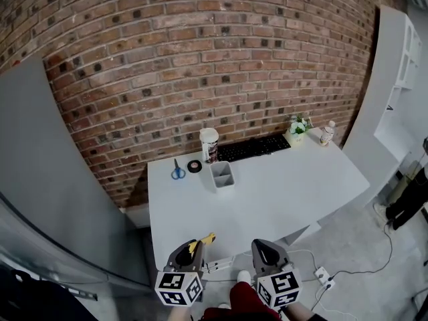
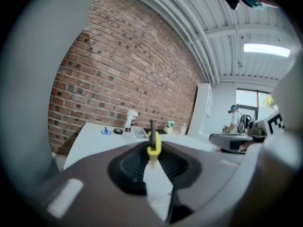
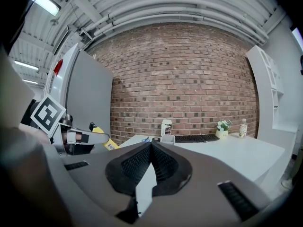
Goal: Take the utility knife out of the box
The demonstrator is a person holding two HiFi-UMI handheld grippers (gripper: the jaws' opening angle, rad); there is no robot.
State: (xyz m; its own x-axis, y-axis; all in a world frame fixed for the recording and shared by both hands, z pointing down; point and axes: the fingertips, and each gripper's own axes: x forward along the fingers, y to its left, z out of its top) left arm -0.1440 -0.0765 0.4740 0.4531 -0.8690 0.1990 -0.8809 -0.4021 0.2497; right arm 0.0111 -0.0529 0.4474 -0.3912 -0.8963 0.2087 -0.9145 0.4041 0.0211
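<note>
The wall (image 1: 200, 59) is built of rough brick, the desk (image 1: 281, 192) finished smooth and matt, the utility knife (image 1: 207, 239) cased in plastic.

utility knife (image 1: 202, 241): only a yellow end shows past the jaws of the left gripper (image 1: 189, 249); the rest is hidden between them.
box (image 1: 222, 174): far on the table (image 1: 287, 192); its inside is too small to tell.
cup (image 1: 209, 144): print too small to read.
person (image 1: 244, 301): cut off by the near edge; only red clothing shows.
dark thing (image 1: 411, 202): on the floor at right, cut off by the edge.
</note>
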